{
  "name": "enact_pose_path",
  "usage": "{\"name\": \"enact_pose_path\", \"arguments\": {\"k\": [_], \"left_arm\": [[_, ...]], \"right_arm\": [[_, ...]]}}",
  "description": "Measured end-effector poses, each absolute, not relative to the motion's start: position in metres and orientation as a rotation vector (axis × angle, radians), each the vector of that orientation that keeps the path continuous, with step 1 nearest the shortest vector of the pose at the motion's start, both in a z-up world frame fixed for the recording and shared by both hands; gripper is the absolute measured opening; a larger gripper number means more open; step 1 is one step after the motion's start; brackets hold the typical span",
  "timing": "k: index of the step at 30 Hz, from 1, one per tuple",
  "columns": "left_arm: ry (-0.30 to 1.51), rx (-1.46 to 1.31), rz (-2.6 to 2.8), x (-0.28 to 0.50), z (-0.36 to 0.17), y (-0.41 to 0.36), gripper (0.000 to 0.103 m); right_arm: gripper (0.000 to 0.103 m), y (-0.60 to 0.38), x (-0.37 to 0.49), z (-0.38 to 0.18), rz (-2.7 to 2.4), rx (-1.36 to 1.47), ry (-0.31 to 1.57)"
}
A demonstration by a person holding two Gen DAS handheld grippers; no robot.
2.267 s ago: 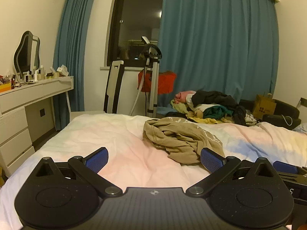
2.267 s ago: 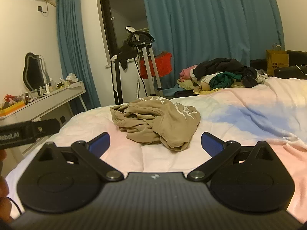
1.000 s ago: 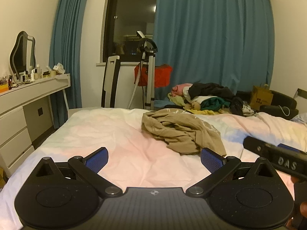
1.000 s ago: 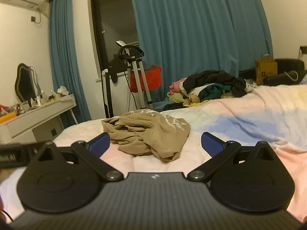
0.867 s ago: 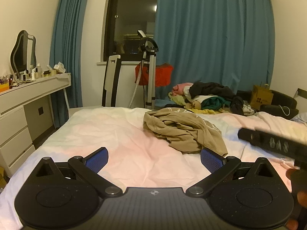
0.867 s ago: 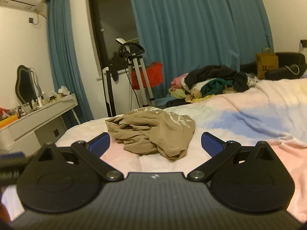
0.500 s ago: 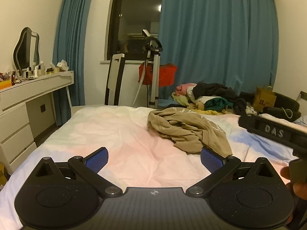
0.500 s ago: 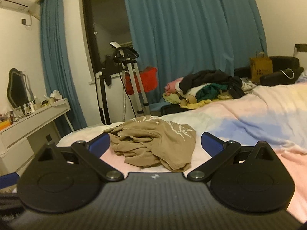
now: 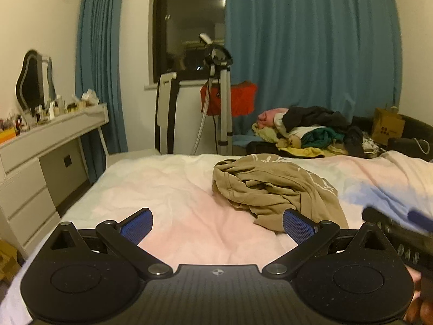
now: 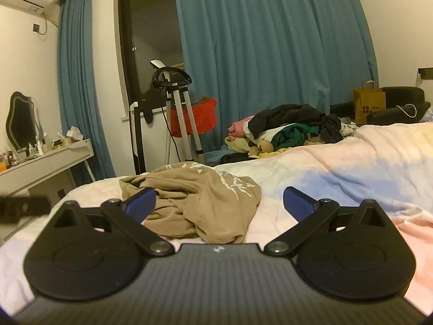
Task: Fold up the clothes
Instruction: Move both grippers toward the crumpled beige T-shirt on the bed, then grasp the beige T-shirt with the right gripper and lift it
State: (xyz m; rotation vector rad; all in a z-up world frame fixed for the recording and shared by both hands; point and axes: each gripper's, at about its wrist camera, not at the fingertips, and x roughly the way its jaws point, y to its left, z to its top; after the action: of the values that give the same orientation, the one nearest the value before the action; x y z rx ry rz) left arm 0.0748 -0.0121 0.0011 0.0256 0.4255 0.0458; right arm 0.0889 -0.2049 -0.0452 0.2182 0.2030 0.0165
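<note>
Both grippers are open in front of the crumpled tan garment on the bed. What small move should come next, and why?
Probably ease the right gripper forward and down onto the near edge of the tan garment. The garment lies bunched and unfolded on the bed, neither gripper holds anything, and in the right wrist view it sits between the open fingers, whereas it lies right of the left gripper.
</note>
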Motion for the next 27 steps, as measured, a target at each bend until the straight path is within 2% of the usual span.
{"name": "enact_pose_path", "arguments": {"k": [1,2,3,4,9,16,21,22,23,24,25,26,27], "left_arm": [[0.427,0.017,0.051,0.081,0.0,-0.013,0.103],[0.427,0.012,0.057,0.086,-0.003,-0.014,0.103],[0.423,0.013,0.063,0.091,-0.006,-0.016,0.103],[0.42,0.016,0.067,0.096,-0.009,-0.018,0.103],[0.417,0.021,0.06,0.116,-0.031,-0.018,0.103],[0.439,-0.061,0.07,0.146,-0.054,0.008,0.103],[0.428,-0.095,0.07,0.159,-0.065,0.022,0.103],[0.43,-0.1,0.064,0.16,-0.067,0.022,0.103],[0.432,-0.105,0.058,0.161,-0.068,0.022,0.103],[0.434,-0.11,0.052,0.162,-0.069,0.022,0.103],[0.436,-0.115,0.046,0.163,-0.071,0.023,0.103],[0.438,-0.119,0.041,0.164,-0.072,0.023,0.103],[0.44,-0.124,0.035,0.165,-0.073,0.023,0.103]], "right_arm": [[0.098,-0.208,0.094,-0.048,0.017,0.238,0.223],[0.088,-0.21,0.098,-0.051,0.017,0.258,0.242],[0.073,-0.214,0.105,-0.055,0.012,0.292,0.275],[0.07,-0.216,0.112,-0.06,0.007,0.324,0.308],[0.069,-0.214,0.153,-0.082,0.025,0.343,0.381],[0.069,-0.184,0.179,-0.081,0.185,0.277,0.293],[0.067,-0.162,0.222,-0.096,0.139,0.137,0.408],[0.062,-0.16,0.226,-0.099,0.14,0.122,0.421],[0.045,-0.16,0.226,-0.098,0.143,0.113,0.423],[0.032,-0.161,0.226,-0.098,0.146,0.104,0.425],[0.027,-0.161,0.223,-0.094,0.152,0.095,0.417],[0.012,-0.159,0.218,-0.088,0.14,0.06,0.397],[0.011,-0.158,0.212,-0.082,0.125,0.021,0.376]]}}
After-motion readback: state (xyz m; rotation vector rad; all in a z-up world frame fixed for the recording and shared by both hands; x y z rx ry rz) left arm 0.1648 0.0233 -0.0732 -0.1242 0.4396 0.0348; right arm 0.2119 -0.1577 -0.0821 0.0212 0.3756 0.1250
